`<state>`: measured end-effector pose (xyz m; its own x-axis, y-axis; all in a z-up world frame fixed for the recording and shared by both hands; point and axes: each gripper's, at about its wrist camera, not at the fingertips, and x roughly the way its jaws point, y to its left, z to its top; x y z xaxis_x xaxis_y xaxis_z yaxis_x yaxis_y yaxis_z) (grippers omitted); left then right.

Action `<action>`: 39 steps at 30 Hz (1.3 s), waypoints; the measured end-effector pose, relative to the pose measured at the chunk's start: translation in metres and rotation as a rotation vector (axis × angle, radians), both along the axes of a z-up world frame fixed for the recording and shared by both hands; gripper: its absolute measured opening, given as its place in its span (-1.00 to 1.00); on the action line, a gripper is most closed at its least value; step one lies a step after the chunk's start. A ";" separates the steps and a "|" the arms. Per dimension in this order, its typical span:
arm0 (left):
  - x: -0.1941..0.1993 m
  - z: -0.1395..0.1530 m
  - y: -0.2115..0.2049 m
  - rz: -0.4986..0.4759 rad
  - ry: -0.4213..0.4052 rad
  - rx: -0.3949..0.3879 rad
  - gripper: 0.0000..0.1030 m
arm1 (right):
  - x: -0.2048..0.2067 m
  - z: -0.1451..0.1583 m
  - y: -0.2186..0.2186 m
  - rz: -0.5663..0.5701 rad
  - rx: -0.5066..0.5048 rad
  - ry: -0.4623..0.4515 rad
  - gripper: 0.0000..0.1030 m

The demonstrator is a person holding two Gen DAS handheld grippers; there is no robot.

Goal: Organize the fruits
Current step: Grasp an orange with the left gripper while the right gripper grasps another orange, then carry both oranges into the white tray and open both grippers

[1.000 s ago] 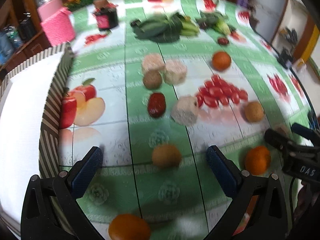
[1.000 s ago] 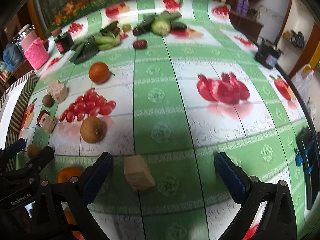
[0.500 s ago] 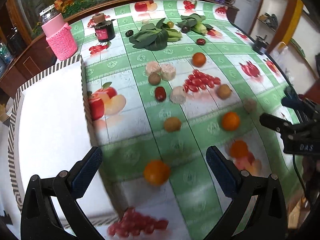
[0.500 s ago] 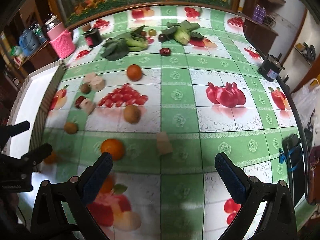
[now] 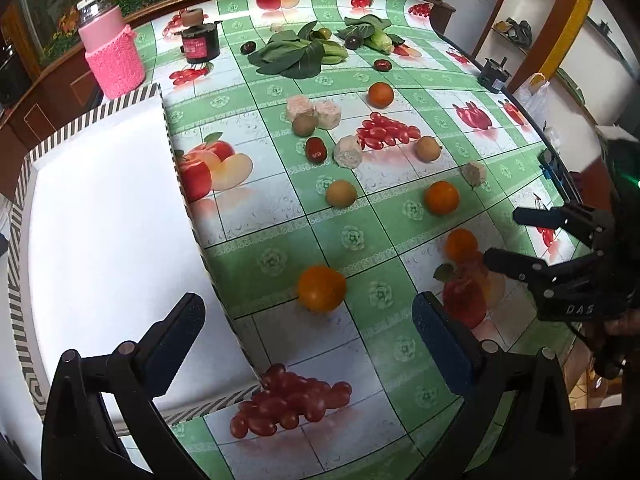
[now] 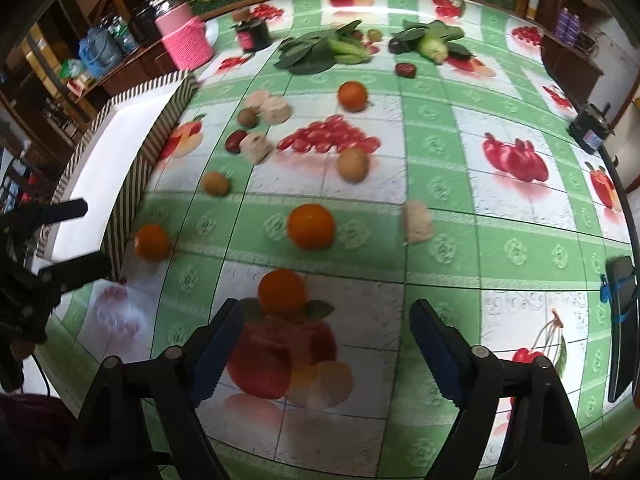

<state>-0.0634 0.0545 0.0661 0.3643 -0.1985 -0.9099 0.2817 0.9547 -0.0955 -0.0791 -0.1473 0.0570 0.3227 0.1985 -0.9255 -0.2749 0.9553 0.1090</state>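
Fruits are scattered all over the green-and-white printed tablecloth [image 5: 280,216], none in the white striped-edge box [image 5: 100,216] on the left. Compared to a second ago both cameras have pulled back and up, so way more of the table shows now; earlier the left view only reached the brown fruit and had an orange at its bottom edge, now that orange [image 5: 321,288] sits in plain view just ahead of the left gripper [image 5: 308,344], near the box wall. The left gripper is spread wide with nothing between its fingers. The right gripper [image 6: 326,344] was at full spread before and its jaws are closing now, nothing between them, with another orange [image 6: 282,293] on the cloth just ahead of its left finger. A third orange [image 6: 311,227] lies further out, and a pale cut chunk [image 6: 417,222] sits to its right, where a second ago it was right between the right gripper's fingers. The oranges look round, bright and glossy; the brown fruit [image 5: 341,193] is duller and rougher-looking. Leafy greens [image 5: 296,56] are at the far end.
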 end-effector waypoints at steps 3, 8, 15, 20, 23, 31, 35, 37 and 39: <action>0.003 -0.004 -0.004 -0.007 0.010 -0.015 1.00 | 0.001 -0.003 0.003 0.014 0.007 0.014 0.50; 0.006 -0.010 -0.016 -0.038 0.011 0.001 1.00 | 0.004 -0.007 0.008 0.028 0.011 0.030 0.40; 0.015 -0.024 -0.018 -0.040 0.035 0.019 0.90 | 0.010 -0.015 0.016 0.049 0.015 0.049 0.22; 0.016 -0.039 -0.021 -0.050 0.070 0.019 0.22 | 0.013 -0.025 0.021 0.059 0.012 0.080 -0.29; 0.017 -0.049 -0.019 -0.038 0.114 0.003 -0.41 | 0.012 -0.023 0.023 0.067 0.025 0.077 -0.40; 0.013 -0.034 -0.012 -0.017 0.093 -0.022 -0.42 | 0.010 -0.010 0.019 0.055 0.077 0.065 -0.40; 0.014 -0.016 -0.006 -0.002 0.066 -0.037 -0.42 | 0.013 0.002 0.025 0.067 0.115 0.055 -0.40; 0.015 -0.009 -0.002 0.008 0.057 -0.035 -0.42 | 0.016 0.008 0.032 0.082 0.118 0.045 -0.40; 0.017 -0.002 0.005 0.024 0.049 -0.035 -0.42 | 0.019 0.012 0.040 0.098 0.121 0.034 -0.41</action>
<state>-0.0459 0.0594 0.0646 0.3243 -0.2219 -0.9196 0.2525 0.9571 -0.1419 -0.0604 -0.1070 0.0694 0.2654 0.3386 -0.9027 -0.3600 0.9034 0.2329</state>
